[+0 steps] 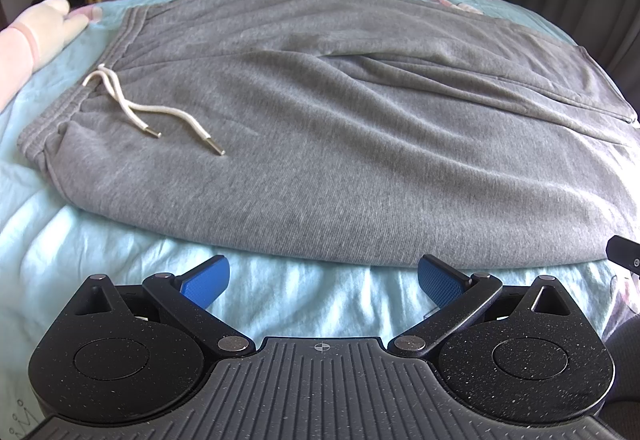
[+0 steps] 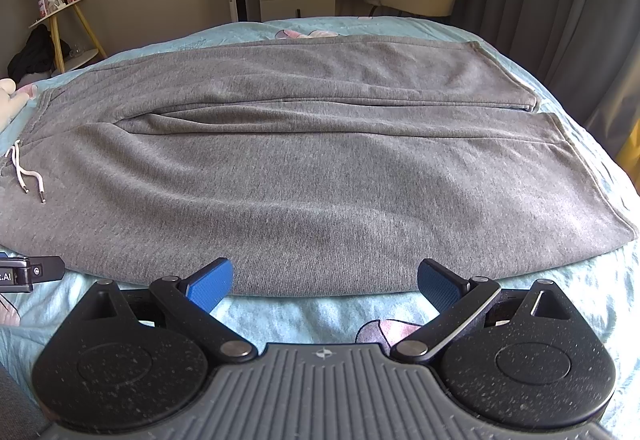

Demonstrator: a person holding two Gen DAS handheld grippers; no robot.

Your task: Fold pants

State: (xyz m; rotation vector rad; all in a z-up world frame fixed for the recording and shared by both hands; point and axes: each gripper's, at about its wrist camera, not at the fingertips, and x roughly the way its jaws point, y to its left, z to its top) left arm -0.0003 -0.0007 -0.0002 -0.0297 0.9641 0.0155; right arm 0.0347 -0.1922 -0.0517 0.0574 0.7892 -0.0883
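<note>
Both the left gripper and right gripper gape wide, empty, at six o'clock of the pants.

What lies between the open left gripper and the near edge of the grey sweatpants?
Only bare light-blue bedsheet separates the left gripper from the grey sweatpants, as the left wrist view shows.
</note>
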